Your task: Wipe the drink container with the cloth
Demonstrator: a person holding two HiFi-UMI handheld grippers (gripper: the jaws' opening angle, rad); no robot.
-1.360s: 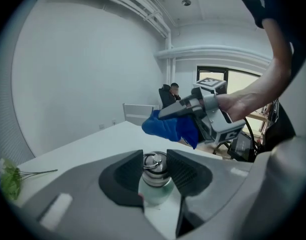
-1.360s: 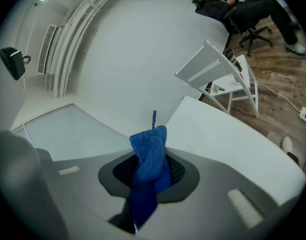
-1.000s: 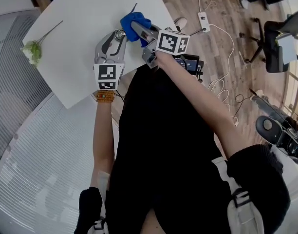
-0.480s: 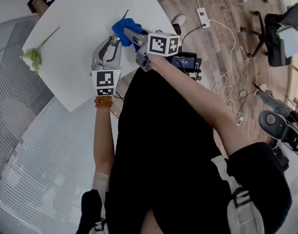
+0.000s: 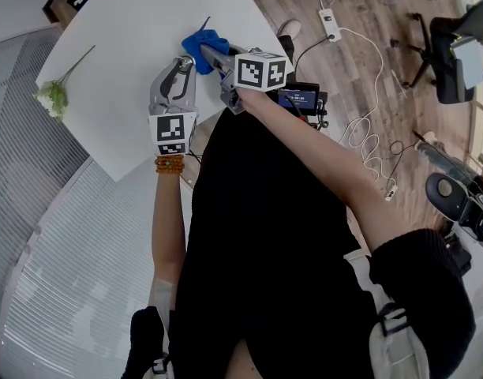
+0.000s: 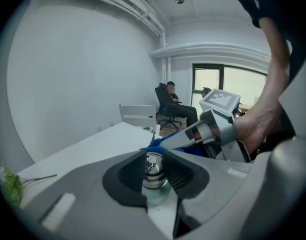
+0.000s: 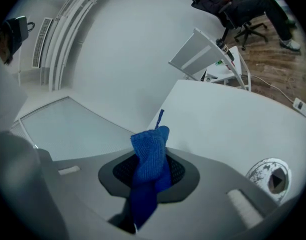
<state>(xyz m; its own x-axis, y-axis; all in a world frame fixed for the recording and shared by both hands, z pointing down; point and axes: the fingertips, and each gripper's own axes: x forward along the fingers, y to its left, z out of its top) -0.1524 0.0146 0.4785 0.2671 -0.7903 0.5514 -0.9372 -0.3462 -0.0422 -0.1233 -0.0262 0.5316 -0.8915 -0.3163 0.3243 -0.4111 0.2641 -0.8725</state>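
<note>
Two hand-held grippers, head view: the left hand-held gripper (image 5: pixel 183 63) and the right hand-held gripper (image 5: pixel 209 51) are held tip to tip over the near edge of the white desk (image 5: pixel 123 30).
Cloth, head view: a blue cloth (image 5: pixel 200 39) is seen bunched at the tip of the right hand-held gripper, above the desk.
Flower, head view: a green stem with a pale bloom (image 5: pixel 54 93) is laid on the desk's left side, well apart from both tools.
Floor, head view: a power strip (image 5: pixel 330 16) and white cables are seen on the wooden floor.
Left hand-held gripper, left gripper view: the jaws are clamped on the drink container (image 6: pixel 154 171), a clear body with a metal cap, which is held upright between the ribbed pads.
Cloth, left gripper view: the blue fabric is seen just behind the cap; contact cannot be judged.
Right hand-held gripper, right gripper view: the jaws are closed on a fold of the cloth, which stands up from between the pads while its tail hangs below.
Background, right gripper view: the desk top is seen beyond the jaws.
</note>
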